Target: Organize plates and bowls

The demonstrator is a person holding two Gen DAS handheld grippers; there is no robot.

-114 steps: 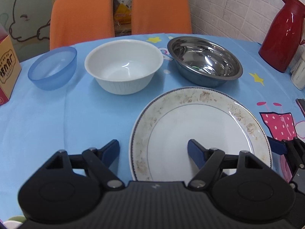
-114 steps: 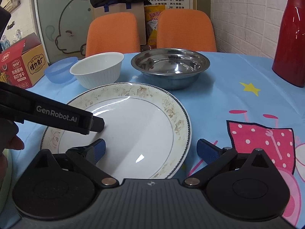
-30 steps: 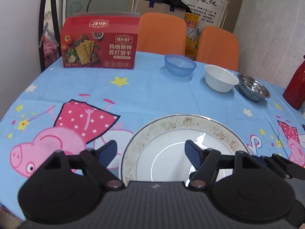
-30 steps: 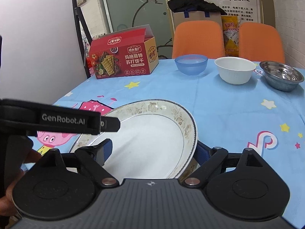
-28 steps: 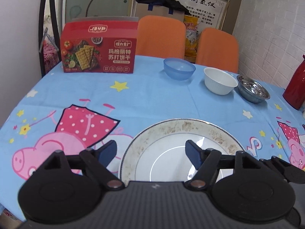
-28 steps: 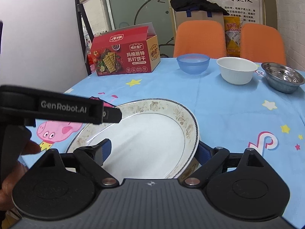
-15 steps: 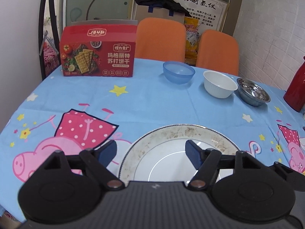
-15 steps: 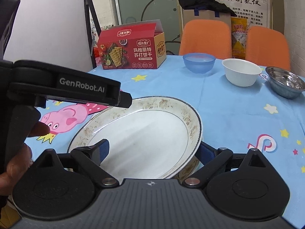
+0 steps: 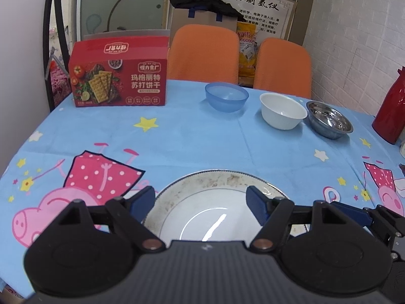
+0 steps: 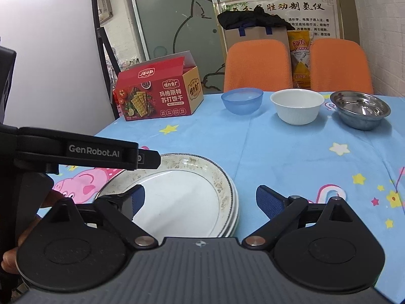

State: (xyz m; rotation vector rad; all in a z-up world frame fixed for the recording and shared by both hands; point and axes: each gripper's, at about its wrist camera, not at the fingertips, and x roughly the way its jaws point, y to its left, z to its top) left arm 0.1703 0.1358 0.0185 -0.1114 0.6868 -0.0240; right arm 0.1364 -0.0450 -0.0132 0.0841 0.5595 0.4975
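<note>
A white plate with a speckled gold rim (image 9: 215, 195) lies flat near the table's front edge, on top of a short stack of plates (image 10: 234, 210). My left gripper (image 9: 200, 200) hovers open over the plate's left part, one finger beside the rim and one above the plate. My right gripper (image 10: 200, 200) is open too, its left finger over the plate and its right finger clear of the rim. Far across the table a blue bowl (image 9: 226, 96), a white bowl (image 9: 283, 114) and a steel bowl (image 9: 329, 122) stand in a row.
A red cracker box (image 9: 119, 81) stands at the far left of the table. A red thermos (image 9: 391, 111) is at the far right edge. Two orange chairs (image 9: 202, 53) are behind the table. A person's hand (image 10: 10, 255) holds the left gripper.
The plate was tilted with its right rim up against my right gripper's finger. It now rests flat on the stack, and my right gripper has shifted right, clear of the rim.
</note>
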